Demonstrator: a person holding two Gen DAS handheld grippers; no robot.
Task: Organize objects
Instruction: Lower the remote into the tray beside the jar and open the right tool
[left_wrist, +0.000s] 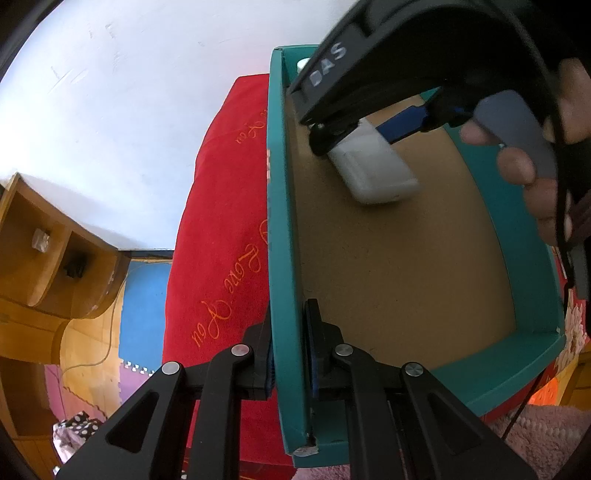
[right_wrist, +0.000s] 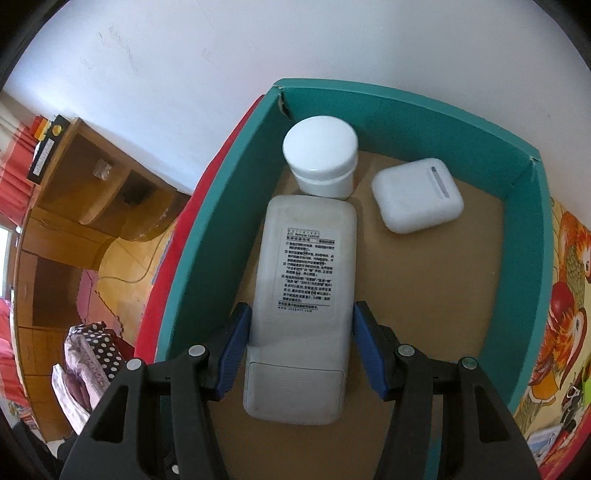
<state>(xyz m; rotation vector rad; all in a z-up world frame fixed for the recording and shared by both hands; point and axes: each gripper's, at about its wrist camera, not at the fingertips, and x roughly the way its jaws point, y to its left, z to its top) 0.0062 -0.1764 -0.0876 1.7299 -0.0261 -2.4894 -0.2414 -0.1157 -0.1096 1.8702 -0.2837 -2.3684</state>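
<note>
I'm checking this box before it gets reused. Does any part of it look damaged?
Yes. The teal box has a split far-left corner, where the walls gape and raw cardboard shows. Its near corner by the left gripper is frayed white. The remote, jar and white case look intact.

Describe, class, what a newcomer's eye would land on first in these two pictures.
First comes the teal box with its brown floor, resting on a red cloth, its side wall pinched by the left gripper. Next is the white remote control, lying label up inside the box between the pads of the right gripper. Beyond it stand a white jar and a small white case.
</note>
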